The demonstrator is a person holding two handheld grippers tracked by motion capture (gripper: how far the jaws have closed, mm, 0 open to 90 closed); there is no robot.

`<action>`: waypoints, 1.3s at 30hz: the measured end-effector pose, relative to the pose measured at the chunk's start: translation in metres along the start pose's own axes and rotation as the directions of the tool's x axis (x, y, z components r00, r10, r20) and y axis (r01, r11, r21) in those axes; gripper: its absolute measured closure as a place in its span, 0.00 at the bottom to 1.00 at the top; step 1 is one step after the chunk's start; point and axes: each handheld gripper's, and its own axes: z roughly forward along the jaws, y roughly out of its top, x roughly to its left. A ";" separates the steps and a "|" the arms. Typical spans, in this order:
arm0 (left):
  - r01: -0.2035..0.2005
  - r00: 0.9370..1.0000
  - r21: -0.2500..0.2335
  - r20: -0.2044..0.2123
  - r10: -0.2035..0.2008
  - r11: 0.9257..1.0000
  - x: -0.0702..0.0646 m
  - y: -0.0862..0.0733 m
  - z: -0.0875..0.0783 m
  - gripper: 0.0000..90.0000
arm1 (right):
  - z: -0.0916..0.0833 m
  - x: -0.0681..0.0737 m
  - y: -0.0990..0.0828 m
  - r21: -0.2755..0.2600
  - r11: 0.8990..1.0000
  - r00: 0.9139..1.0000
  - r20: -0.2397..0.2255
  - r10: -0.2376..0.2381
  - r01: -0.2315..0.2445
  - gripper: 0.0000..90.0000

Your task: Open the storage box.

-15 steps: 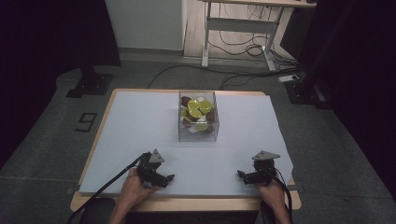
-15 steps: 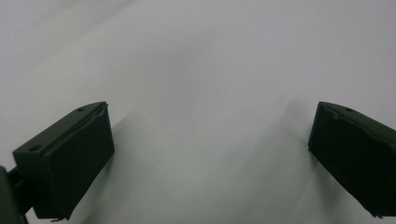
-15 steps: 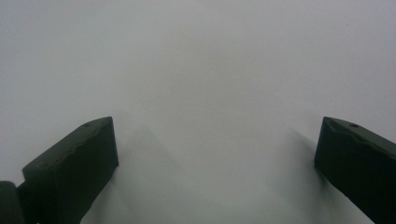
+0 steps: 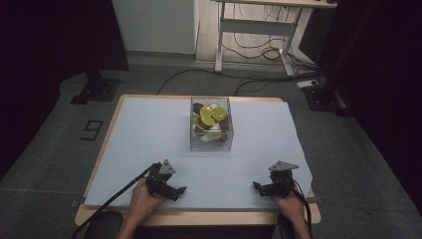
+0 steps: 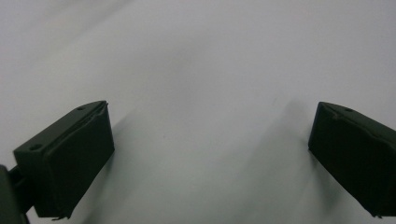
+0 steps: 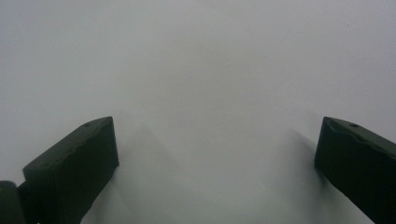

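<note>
Left gripper view shows my left gripper (image 5: 210, 154) spread wide on nothing; right gripper (image 6: 215, 163) likewise. Ahead, between them, stands the clear box (image 4: 211, 142) of lime slices (image 4: 211, 115) (slippery, soft, I judge): I'd grip opposite rigid walls.

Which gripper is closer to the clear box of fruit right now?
Left, by a little. The left gripper rests near the table's front edge, below and left of the clear box. The right gripper sits farther off, below and right. Both are open, apart from it.

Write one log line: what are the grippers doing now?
left gripper: open, empty | right gripper: open, empty | clear box: fruit inside, untouched
</note>
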 end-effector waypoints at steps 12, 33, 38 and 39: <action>-0.003 1.000 0.000 -0.002 0.003 1.000 -0.001 0.000 -0.001 0.01 | -0.001 0.001 0.003 0.026 1.000 1.000 0.005 -0.001 0.001 0.00; 0.020 0.999 -0.081 0.042 -0.017 0.997 0.002 0.015 -0.019 0.13 | -0.009 0.014 0.026 0.005 0.997 0.996 -0.061 -0.071 0.072 0.00; 0.037 0.998 -0.089 0.057 -0.032 0.995 0.003 0.020 -0.020 0.14 | -0.009 0.016 0.032 0.002 0.997 0.994 -0.071 -0.080 0.080 0.00; 0.037 0.998 -0.089 0.057 -0.032 0.995 0.003 0.020 -0.020 0.14 | -0.009 0.016 0.032 0.002 0.997 0.994 -0.071 -0.080 0.080 0.00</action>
